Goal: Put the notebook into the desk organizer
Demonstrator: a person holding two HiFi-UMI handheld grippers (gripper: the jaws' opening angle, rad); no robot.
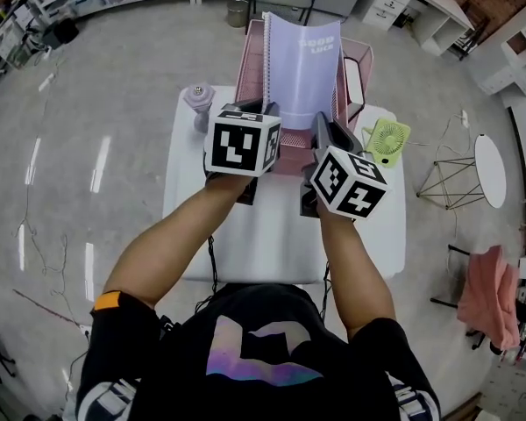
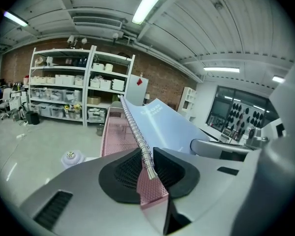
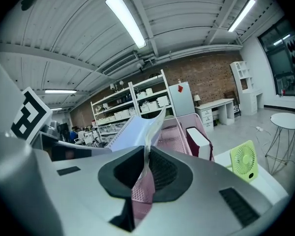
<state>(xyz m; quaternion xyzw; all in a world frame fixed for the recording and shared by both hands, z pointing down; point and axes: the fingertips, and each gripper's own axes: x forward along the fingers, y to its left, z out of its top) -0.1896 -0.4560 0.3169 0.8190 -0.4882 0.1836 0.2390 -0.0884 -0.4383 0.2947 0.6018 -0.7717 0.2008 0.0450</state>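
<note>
Notebook (image 1: 302, 60), pale lavender, spiral-bound, smooth card cover: upright over the pink wire-mesh desk organizer (image 1: 251, 68), lower edge down among its walls. The marker cubes hide whether it has bottomed out. My read: near the end, aligned and partly in, not let go. Left to do: seat it fully, release both sides, back off.

Materials, big to small:
- white rectangular table (image 1: 272, 244): flat, matte, smooth.
- desk organizer: fine pink metal mesh, rigid upright dividers, open top.
- notebook: thin and flexible, cover bows between the two holds; metal wire coil along its left edge.
- left gripper (image 2: 147, 163): hard grey shell, black ribbed pads clamped on the wire coil.
- right gripper (image 3: 146, 167): same build, pads pinched on the notebook's free edge.
- thick maroon-covered book (image 3: 199, 142), white page block, standing in the organizer's right compartment.
- small lime-green round plastic fan (image 1: 387, 140), slatted grille, on the table right of the organizer.
- small lilac rounded bottle (image 1: 199, 97), on the table to its left.
</note>
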